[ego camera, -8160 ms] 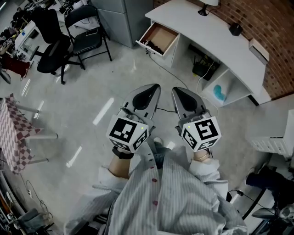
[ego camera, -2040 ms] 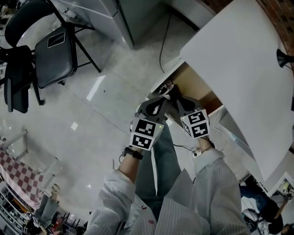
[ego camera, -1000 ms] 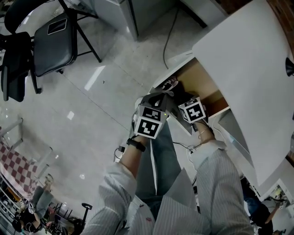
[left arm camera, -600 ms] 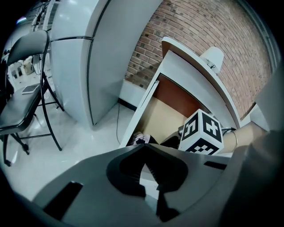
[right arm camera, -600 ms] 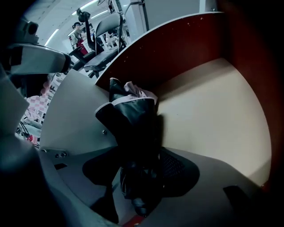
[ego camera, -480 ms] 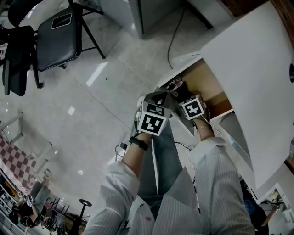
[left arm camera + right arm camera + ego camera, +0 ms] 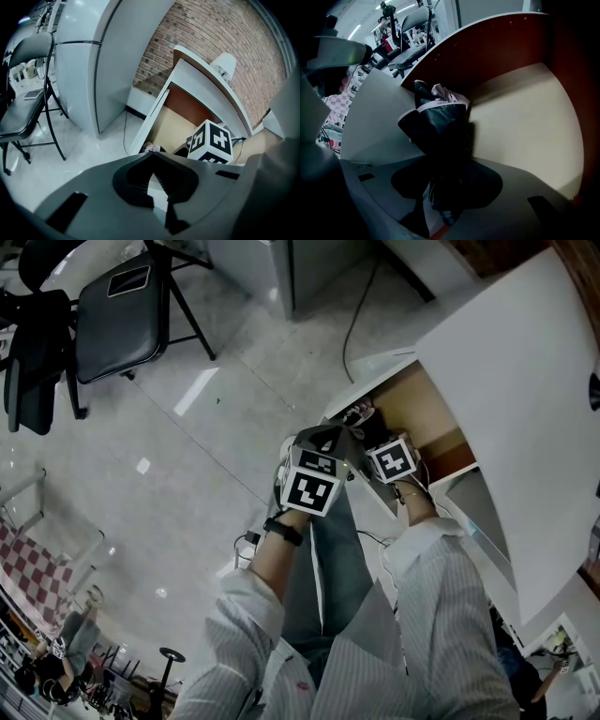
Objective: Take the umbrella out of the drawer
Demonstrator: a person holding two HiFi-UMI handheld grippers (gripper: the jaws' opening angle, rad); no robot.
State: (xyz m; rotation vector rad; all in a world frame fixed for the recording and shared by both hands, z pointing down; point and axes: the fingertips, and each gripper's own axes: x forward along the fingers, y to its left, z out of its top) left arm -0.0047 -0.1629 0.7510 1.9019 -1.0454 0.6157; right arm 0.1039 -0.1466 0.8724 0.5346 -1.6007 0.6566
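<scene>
The drawer [image 7: 427, 413] stands pulled out from under the white desk [image 7: 516, 371]. A dark folded umbrella [image 7: 440, 131] with pale trim lies inside it against the front wall, and its end shows in the head view [image 7: 354, 414]. My right gripper [image 7: 446, 199] points down into the drawer [image 7: 525, 122]. Its jaws are closing, with the umbrella's near end between them and the pads against its sides. My left gripper [image 7: 160, 199] hovers just outside the drawer front [image 7: 152, 117], shut and empty, beside the right gripper [image 7: 377, 439].
A black folding chair [image 7: 112, 315] and a grey cabinet [image 7: 93, 65] stand on the tiled floor to the left. A cable [image 7: 352, 324] runs along the floor by the drawer. The brick wall [image 7: 187, 42] backs the desk.
Since the earliest frame the person has walked up to the drawer. Over the last two seconds the right gripper went down into it onto the umbrella. The left gripper has barely shifted.
</scene>
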